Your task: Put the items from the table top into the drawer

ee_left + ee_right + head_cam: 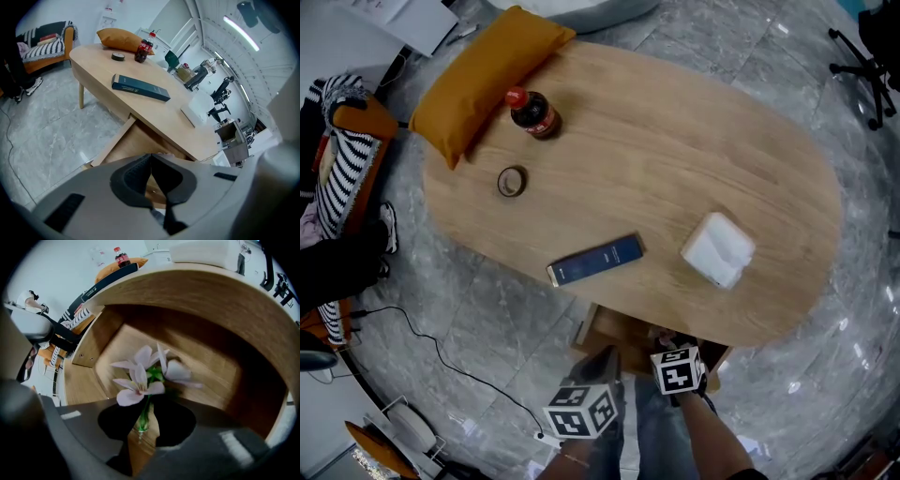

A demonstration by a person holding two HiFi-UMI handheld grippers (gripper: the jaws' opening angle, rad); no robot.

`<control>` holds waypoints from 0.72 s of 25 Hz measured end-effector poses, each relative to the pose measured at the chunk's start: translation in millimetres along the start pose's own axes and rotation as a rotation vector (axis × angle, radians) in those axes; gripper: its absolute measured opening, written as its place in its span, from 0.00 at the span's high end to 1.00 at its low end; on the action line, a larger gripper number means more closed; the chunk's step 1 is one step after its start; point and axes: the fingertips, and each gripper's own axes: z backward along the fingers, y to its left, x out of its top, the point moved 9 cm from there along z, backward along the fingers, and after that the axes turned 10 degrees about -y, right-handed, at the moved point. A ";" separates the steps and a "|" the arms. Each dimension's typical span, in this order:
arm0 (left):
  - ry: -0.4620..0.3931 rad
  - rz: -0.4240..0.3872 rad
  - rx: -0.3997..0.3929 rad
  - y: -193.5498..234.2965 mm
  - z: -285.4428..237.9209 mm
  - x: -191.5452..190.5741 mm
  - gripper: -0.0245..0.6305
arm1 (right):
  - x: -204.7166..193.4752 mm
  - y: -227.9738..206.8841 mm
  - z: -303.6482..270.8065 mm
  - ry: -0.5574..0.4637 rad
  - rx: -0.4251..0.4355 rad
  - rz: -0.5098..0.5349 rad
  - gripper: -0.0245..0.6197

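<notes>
standing slightly apart, the jaws of the right gripper (146, 404) have the green stem of an artificial flower (140, 383) between them, and bare wood is seen beside the stem. the pale blossoms are positioned inside the open drawer (108, 348). the jaws of the left gripper (150, 157) are closed together at the tips, with nothing between them, above the drawer front. on the table top (694, 150) are found a blue box (595, 260), a white box (718, 249), a tape roll (512, 181), a cola bottle (533, 112) and an orange cushion (483, 75).
</notes>
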 end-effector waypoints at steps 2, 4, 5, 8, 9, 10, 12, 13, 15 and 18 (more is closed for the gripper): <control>0.010 -0.016 -0.002 -0.6 -3.0 -1.7 0.95 | -0.3 1.4 -1.2 0.003 0.007 -0.027 0.81; 0.019 -0.025 -0.008 -2.4 -5.0 -2.8 0.95 | -0.7 3.2 -2.5 -0.004 0.018 -0.052 0.76; 0.021 -0.030 -0.012 -3.6 -5.5 -3.1 0.94 | -0.8 4.0 -3.2 -0.010 0.021 -0.060 0.73; 0.019 -0.037 -0.019 -6.6 -6.4 -3.6 0.94 | 0.4 6.2 -1.4 -0.016 0.023 -0.090 0.63; 0.019 -0.039 -0.020 -7.3 -6.5 -3.6 0.95 | 0.5 6.0 -0.2 -0.018 0.019 -0.106 0.61; 0.019 -0.041 -0.022 -7.7 -6.6 -3.6 0.95 | 0.5 5.5 0.9 -0.023 0.015 -0.124 0.59; 0.019 -0.048 -0.025 -7.9 -6.5 -3.4 0.95 | 0.8 4.9 3.5 -0.037 0.013 -0.155 0.54; 0.019 -0.050 -0.025 -7.7 -6.1 -3.5 0.95 | 0.9 5.3 5.4 -0.043 0.018 -0.168 0.53; 0.015 -0.051 -0.022 -7.3 -4.6 -4.1 0.94 | -0.4 7.0 10.2 -0.047 0.041 -0.203 0.51; 0.012 -0.055 -0.017 -7.8 -2.4 -6.6 0.94 | -4.4 10.2 18.7 -0.044 0.067 -0.244 0.48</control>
